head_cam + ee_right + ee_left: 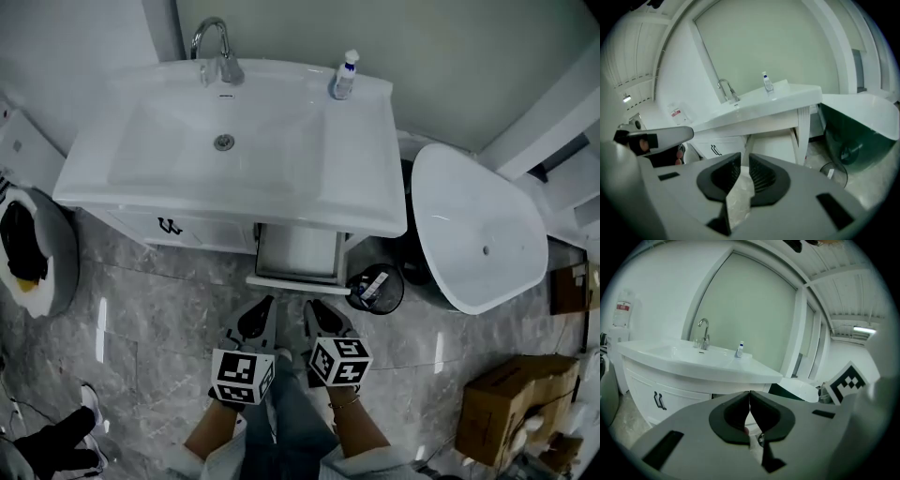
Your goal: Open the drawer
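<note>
The white vanity stands under a sink. Its middle drawer is pulled out, its white front edge toward me. In the right gripper view the drawer juts out below the counter. Both grippers hang side by side in the air just in front of the drawer, touching nothing. The left gripper is shut, its pads meeting at the tips with nothing between them. The right gripper stands open by a narrow gap and holds nothing.
On the counter are a faucet and a small bottle. A black wire bin sits right of the drawer, beside a large white tub. A cardboard box lies at lower right. Black door handles are left of the drawer.
</note>
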The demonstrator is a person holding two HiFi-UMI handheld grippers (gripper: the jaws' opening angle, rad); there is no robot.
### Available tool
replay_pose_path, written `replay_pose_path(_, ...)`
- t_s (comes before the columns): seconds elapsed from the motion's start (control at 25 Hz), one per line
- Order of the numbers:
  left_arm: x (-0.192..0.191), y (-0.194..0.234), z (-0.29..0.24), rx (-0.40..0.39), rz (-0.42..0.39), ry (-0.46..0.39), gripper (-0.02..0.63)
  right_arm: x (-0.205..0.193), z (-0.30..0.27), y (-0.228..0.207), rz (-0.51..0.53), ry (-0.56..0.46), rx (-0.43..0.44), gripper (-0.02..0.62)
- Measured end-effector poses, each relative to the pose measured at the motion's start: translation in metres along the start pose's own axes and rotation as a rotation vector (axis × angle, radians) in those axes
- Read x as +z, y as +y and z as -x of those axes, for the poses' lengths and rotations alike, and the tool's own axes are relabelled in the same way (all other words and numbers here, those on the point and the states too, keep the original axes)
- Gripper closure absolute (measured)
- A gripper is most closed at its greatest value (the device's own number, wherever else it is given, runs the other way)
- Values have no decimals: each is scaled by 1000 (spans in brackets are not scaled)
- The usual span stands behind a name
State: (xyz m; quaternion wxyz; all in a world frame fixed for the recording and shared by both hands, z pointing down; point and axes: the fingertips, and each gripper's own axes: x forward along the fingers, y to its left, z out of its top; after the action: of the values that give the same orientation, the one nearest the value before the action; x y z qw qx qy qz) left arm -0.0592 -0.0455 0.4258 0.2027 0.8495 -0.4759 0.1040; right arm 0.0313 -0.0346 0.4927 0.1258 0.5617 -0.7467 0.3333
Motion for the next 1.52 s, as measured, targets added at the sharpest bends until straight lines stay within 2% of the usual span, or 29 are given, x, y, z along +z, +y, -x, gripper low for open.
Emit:
replay_pose_path(0.4, 62, -33, 26, -97, -12, -36, 589, 83, 54, 48, 102, -113, 47, 560)
replay_pose_path(0.6, 99, -42, 46, -145, -31, -71, 589, 119, 90, 84, 111, -201, 104, 580)
replay_pose_path(0.92, 158, -68, 84, -236, -90, -146, 589, 172, 149, 137, 194, -322, 197, 584)
replay_pose_path(1.2, 180, -92, 109, -297, -129, -168, 588, 184, 180, 153, 207, -374, 224, 584)
replay_pose_path(1.52, 183, -98, 116, -310, -136, -190, 589, 183, 194, 149, 225, -387, 210, 586)
